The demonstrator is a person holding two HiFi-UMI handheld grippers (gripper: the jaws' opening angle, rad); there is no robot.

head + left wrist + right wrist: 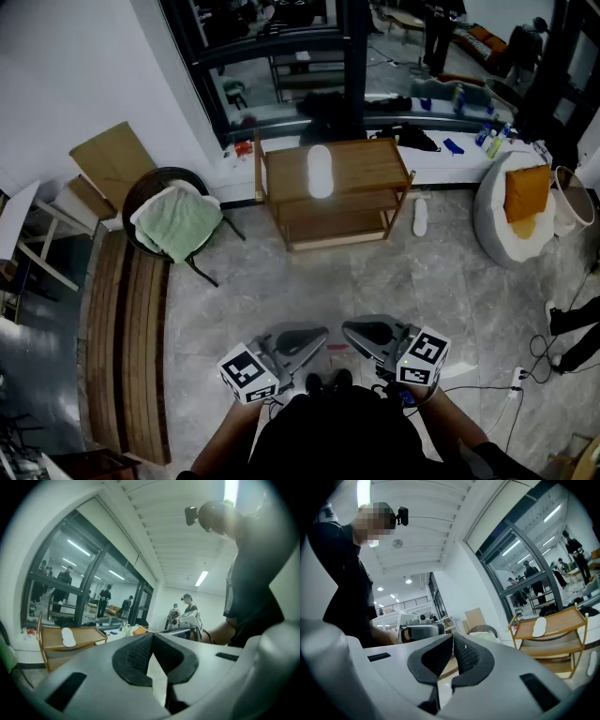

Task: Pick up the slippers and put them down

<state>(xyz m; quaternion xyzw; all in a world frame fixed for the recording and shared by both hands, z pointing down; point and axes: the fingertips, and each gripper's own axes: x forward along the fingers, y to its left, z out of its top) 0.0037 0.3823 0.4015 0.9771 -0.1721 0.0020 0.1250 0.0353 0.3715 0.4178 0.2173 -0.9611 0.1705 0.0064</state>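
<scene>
One white slipper (320,172) lies on the top board of a wooden shelf rack (375,169) across the room. A second white slipper (420,217) lies on the floor just right of the rack. Both grippers are held low and level in front of the person, far from the slippers, tips facing each other. My left gripper (322,334) is shut with nothing in it, its pads meeting in the left gripper view (152,635). My right gripper (348,329) is shut and empty too (453,635). The shelf slipper (68,637) (539,626) shows in both gripper views.
A round chair with a green towel (178,223) stands left of the rack, beside a long wooden bench (127,347). A white beanbag with an orange cushion (520,211) sits at the right. Cables (525,375) trail on the tiled floor at lower right. A glass wall runs behind the rack.
</scene>
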